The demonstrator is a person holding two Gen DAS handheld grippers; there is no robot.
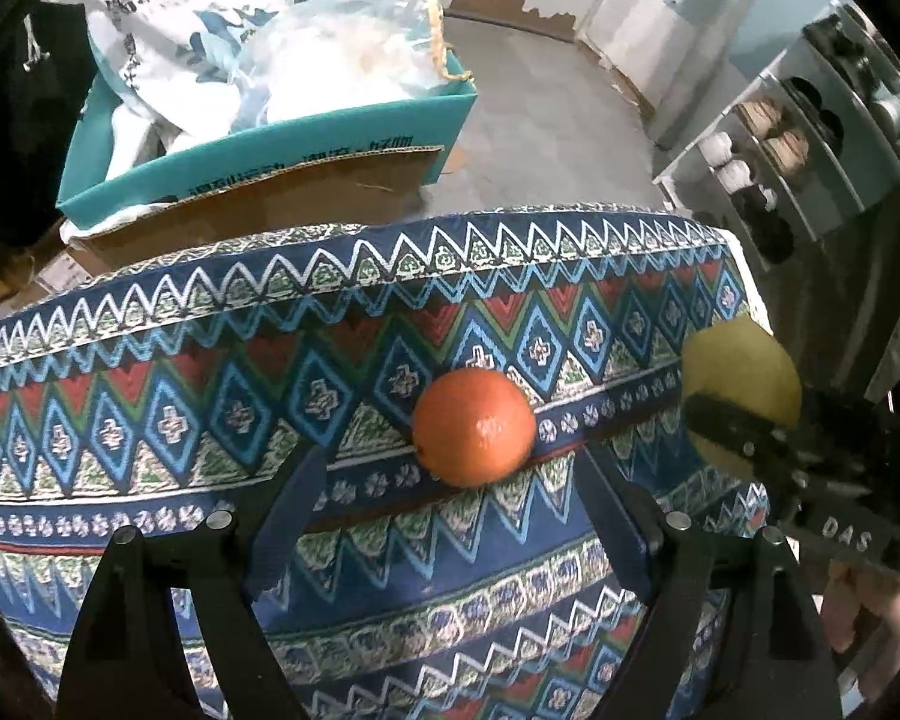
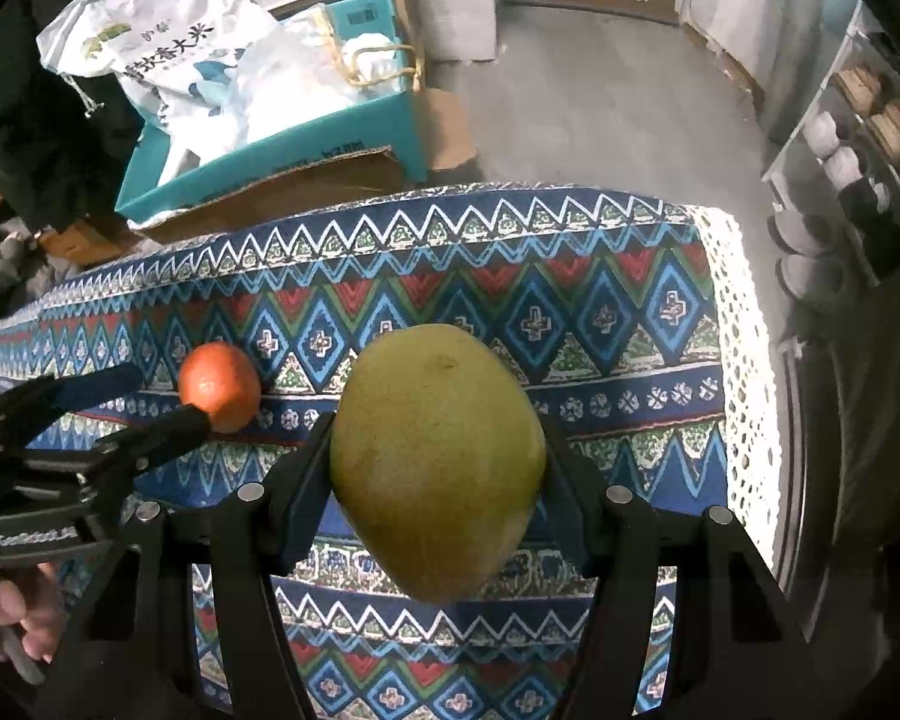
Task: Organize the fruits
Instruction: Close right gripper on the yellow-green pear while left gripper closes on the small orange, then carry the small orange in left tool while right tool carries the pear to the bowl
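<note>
An orange [image 1: 474,427] lies on the patterned tablecloth [image 1: 210,396]. My left gripper [image 1: 450,480] is open, its fingers [image 1: 294,498] just short of the orange on either side, not touching it. In the right wrist view the orange [image 2: 219,385] sits at the left with the left gripper [image 2: 144,408] open around it. My right gripper [image 2: 438,468] is shut on a large green mango [image 2: 438,456], held above the cloth. The mango [image 1: 744,378] shows at the right edge of the left wrist view.
The table's far edge [image 2: 450,198] drops to a grey floor. Behind it stands a teal cardboard box [image 1: 258,162] with a rice bag [image 1: 168,18] and plastic bags. A shoe rack [image 1: 810,138] stands at the right. The cloth's lace edge [image 2: 744,360] marks the right side.
</note>
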